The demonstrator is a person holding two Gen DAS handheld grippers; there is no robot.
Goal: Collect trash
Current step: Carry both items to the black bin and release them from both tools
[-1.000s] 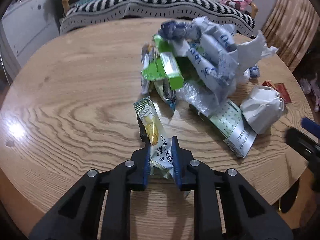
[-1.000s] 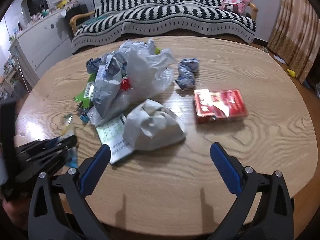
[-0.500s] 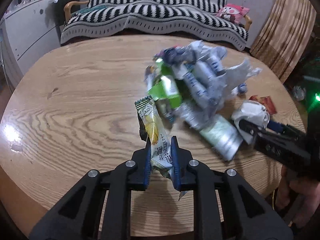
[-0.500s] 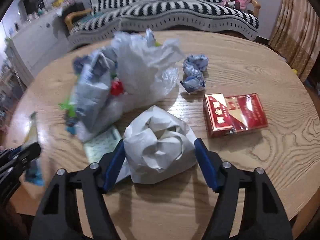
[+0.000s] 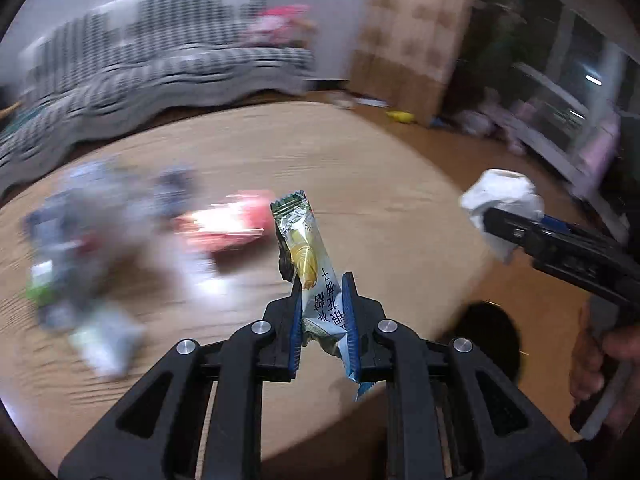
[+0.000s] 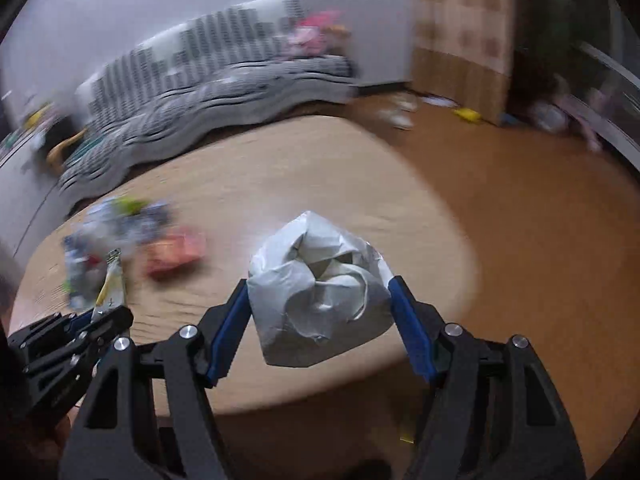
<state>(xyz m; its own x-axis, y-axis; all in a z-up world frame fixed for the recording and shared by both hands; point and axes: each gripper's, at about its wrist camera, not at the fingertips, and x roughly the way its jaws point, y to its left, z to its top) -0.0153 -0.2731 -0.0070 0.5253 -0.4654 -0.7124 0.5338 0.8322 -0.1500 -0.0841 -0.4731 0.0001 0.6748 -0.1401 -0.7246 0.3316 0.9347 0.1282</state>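
My left gripper (image 5: 322,304) is shut on a yellow-green snack wrapper (image 5: 306,256) and holds it upright above the round wooden table (image 5: 360,168). My right gripper (image 6: 320,300) is shut on a crumpled white paper ball (image 6: 320,280), lifted off the table near its right edge. The paper ball (image 5: 500,200) and right gripper also show at the right of the left wrist view. The left gripper with the wrapper (image 6: 110,284) shows at the lower left of the right wrist view. The trash pile (image 5: 80,240) and a red box (image 5: 228,228) lie blurred on the table.
A striped sofa (image 6: 220,80) stands behind the table. Wooden floor (image 6: 540,220) lies to the right, with a curtain (image 6: 460,40) and small items along the far wall. A dark round object (image 5: 488,340) sits on the floor below the table's edge.
Both grippers swung right and lifted. The right gripper closed on the white paper ball and raised it off the table. The left still holds the wrapper.
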